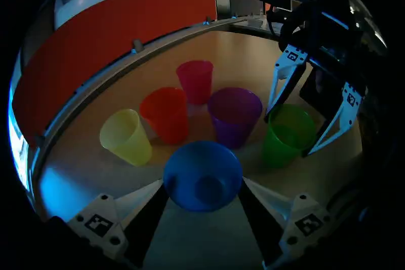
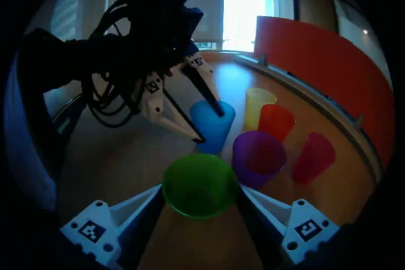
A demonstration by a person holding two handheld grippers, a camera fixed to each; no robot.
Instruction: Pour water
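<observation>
1. The fingers (image 1: 129, 204) of the left gripper (image 1: 202, 189) are being pressed against both sides of the blue cup (image 1: 202, 176), nearest the camera in the left gripper view. Whether water is being carried in it cannot be told.
2. The fingers (image 2: 134, 204) of the right gripper (image 2: 200, 191) are likewise being clamped on the green cup (image 2: 200, 181), which is being held near the blue one on the desk (image 1: 228, 57).
3. Farther off, the purple cup (image 1: 234, 115), orange cup (image 1: 166, 114), yellow cup (image 1: 125, 136) and pink cup (image 1: 195, 81) are being left standing in a close cluster. They are lying toward the desk edge lined by the red panel (image 1: 101, 42).
4. Judged risks:
   - A thin cup wall is being squeezed, so it could buckle or slip free once tipped, and the water would be spilled.
   - The two held cups are being worked close together, so a rim could be knocked against the other gripper's fingers and the stream sent wide.
   - The purple cup is being crowded by both grippers and could be toppled by a sweeping tilt.
5. No brand, label or readable writing is being shown on any cup. Only black-and-white square markers (image 1: 98, 224) are being carried on the grippers.
</observation>
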